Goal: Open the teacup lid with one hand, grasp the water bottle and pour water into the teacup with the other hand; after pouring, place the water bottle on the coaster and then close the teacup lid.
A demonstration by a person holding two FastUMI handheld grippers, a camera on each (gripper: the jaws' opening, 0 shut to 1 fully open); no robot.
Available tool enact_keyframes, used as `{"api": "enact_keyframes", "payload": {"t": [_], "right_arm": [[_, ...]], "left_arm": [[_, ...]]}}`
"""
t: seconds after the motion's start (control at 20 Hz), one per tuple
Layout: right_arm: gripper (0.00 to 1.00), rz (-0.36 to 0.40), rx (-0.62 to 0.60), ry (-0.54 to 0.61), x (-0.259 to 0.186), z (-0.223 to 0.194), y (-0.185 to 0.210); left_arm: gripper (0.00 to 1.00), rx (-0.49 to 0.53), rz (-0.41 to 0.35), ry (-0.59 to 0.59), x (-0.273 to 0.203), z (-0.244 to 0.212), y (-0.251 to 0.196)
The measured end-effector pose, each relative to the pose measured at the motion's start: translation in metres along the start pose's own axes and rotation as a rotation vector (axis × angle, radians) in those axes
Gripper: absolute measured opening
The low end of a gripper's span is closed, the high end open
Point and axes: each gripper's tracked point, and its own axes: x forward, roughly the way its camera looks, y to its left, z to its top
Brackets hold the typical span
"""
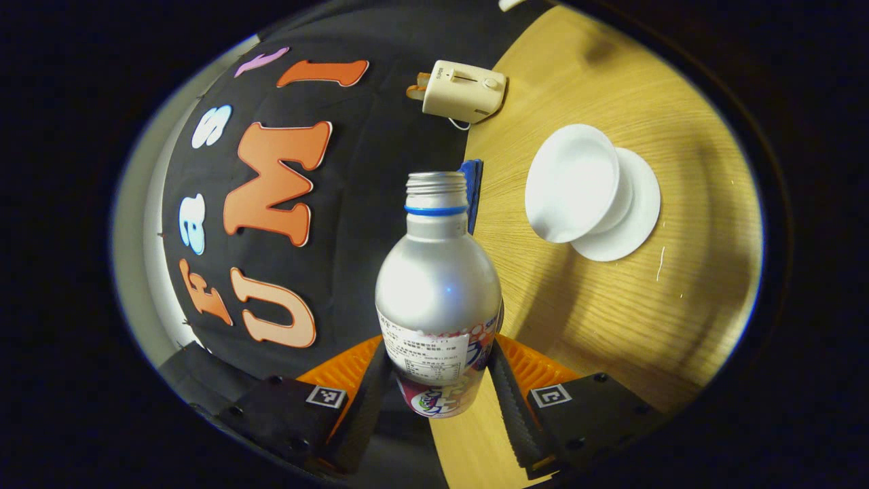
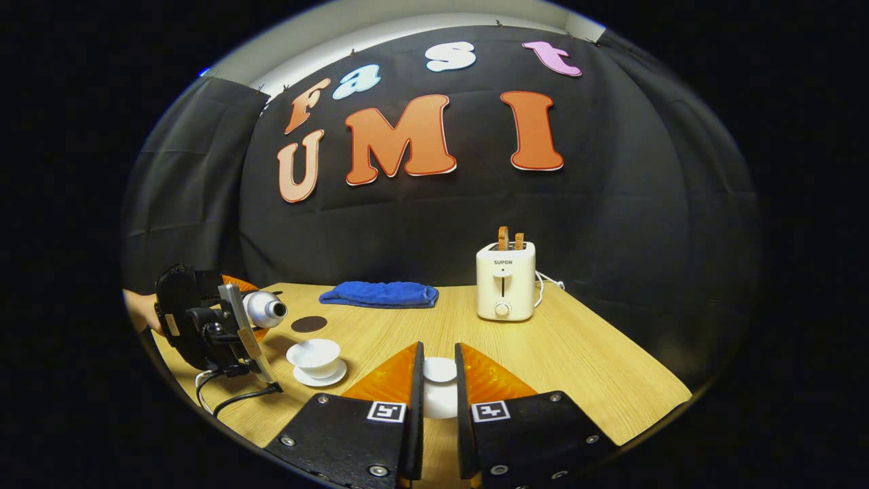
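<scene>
So the left gripper is clamping one silver water bottle, tipped sideways with its open mouth above the single white teacup sitting on its saucer. The right gripper is squeezing the one white lid between its fingers. One dark coaster, one blue towel and one toaster holding two slices are sitting on the wooden surface.

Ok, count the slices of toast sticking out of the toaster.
2. Both slices stand upright, side by side, in the top slots of the white toaster at the back of the wooden table, right of the blue towel. More could sit hidden lower in the slots.
</scene>
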Motion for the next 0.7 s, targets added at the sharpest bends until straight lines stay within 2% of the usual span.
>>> {"api": "enact_keyframes", "payload": {"t": [0.1,0.2,0.25,0.4,0.45,0.5,0.6,0.7], "right_arm": [[0.21,0.001,-0.003,0.003,-0.001,-0.001,-0.001],[0.21,0.004,-0.006,0.004,-0.001,-0.001,0.0],[0.21,0.006,-0.006,0.007,0.0,-0.001,0.001],[0.21,0.01,-0.015,0.011,-0.002,-0.002,0.001],[0.21,0.009,-0.018,0.01,-0.002,-0.001,0.001],[0.21,0.012,-0.02,0.013,-0.002,-0.001,0.002],[0.21,0.011,-0.024,0.012,-0.002,-0.001,0.001],[0.21,0.009,-0.028,0.012,-0.002,0.0,-0.002]], "left_arm": [[0.87,0.057,0.003,0.004,-0.001,-0.004,0.002],[0.83,0.111,0.003,-0.001,0.002,-0.001,0.005],[0.87,0.135,0.002,-0.007,0.0,-0.003,0.006],[0.8,0.216,-0.007,-0.029,0.002,0.002,0.01],[0.84,0.242,-0.004,-0.037,0.002,0.005,0.012],[0.8,0.266,-0.005,-0.043,0.005,0.007,0.013],[0.84,0.309,0.0,-0.052,0.008,0.012,0.017],[0.8,0.342,0.001,-0.061,0.01,0.015,0.019]]}}
